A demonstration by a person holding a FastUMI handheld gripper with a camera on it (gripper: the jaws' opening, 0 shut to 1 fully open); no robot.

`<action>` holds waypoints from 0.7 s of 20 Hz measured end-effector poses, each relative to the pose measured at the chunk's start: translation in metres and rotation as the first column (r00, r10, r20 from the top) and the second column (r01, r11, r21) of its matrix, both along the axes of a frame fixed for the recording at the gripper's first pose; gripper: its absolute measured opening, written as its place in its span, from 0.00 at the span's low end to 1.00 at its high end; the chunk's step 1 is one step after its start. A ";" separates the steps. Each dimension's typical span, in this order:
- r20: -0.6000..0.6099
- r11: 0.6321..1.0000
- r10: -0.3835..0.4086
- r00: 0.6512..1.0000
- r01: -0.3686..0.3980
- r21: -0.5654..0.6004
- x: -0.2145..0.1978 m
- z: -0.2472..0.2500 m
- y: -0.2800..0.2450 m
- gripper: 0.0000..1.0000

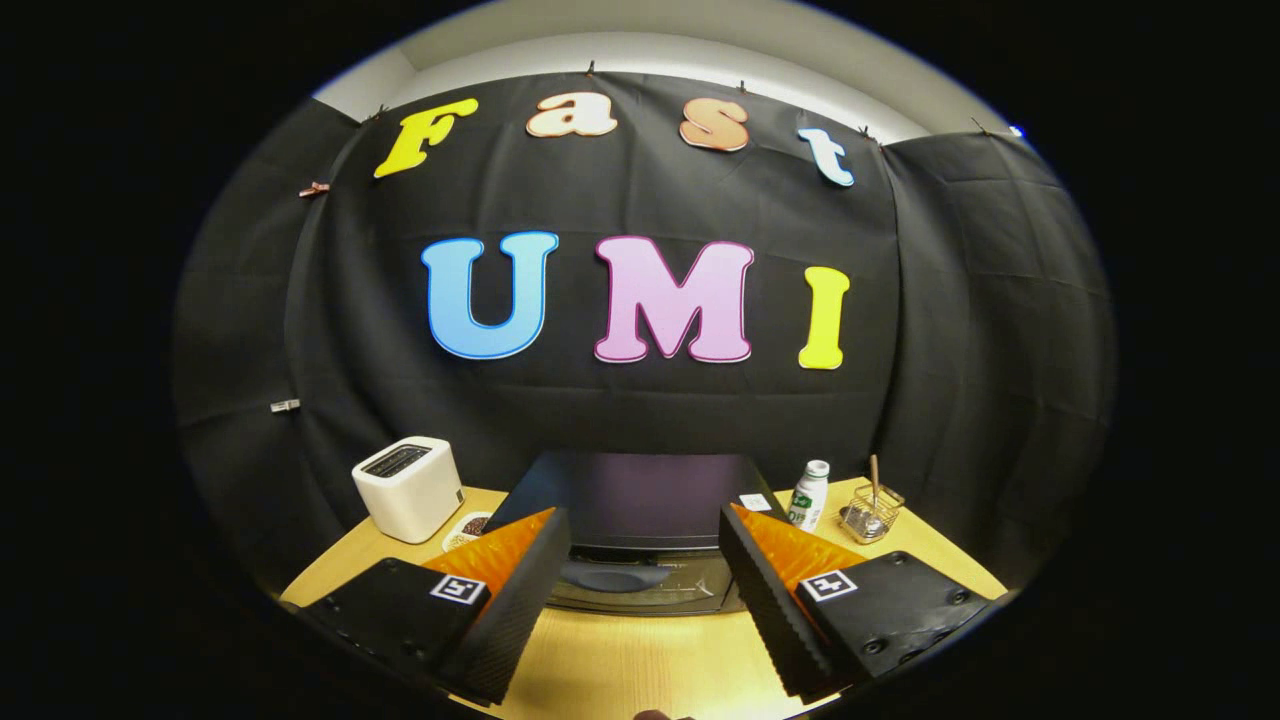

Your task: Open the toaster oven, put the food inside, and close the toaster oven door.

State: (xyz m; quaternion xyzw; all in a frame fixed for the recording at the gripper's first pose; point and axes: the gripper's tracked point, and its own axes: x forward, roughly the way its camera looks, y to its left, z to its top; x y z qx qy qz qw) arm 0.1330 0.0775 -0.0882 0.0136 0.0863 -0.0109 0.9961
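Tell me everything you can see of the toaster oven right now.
The toaster oven is a black box with a flat top, standing upright on the wooden table against the black cloth. Its dark glass door with a curved handle looks shut. It sits just ahead of the open gripper, seen between the fingers and untouched, with a white toaster to one side and a bottle to the other.

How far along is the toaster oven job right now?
Nothing looks done yet: the toaster oven sits on the table with its door closed. The gripper is open and empty, its fingers either side of the door handle without touching it. Opening the door, loading the food and closing up all remain. A small dish sits beside the oven.
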 end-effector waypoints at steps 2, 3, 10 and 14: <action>-0.012 1.000 -0.015 1.000 0.015 -0.016 0.016 -0.016 0.005 0.98; -0.023 1.000 -0.019 1.000 0.018 -0.022 0.024 -0.026 0.007 0.98; -0.113 0.998 -0.016 0.993 0.009 -0.058 0.071 -0.098 0.020 0.98; -0.169 0.999 -0.035 0.985 0.031 -0.030 0.082 -0.124 0.019 0.98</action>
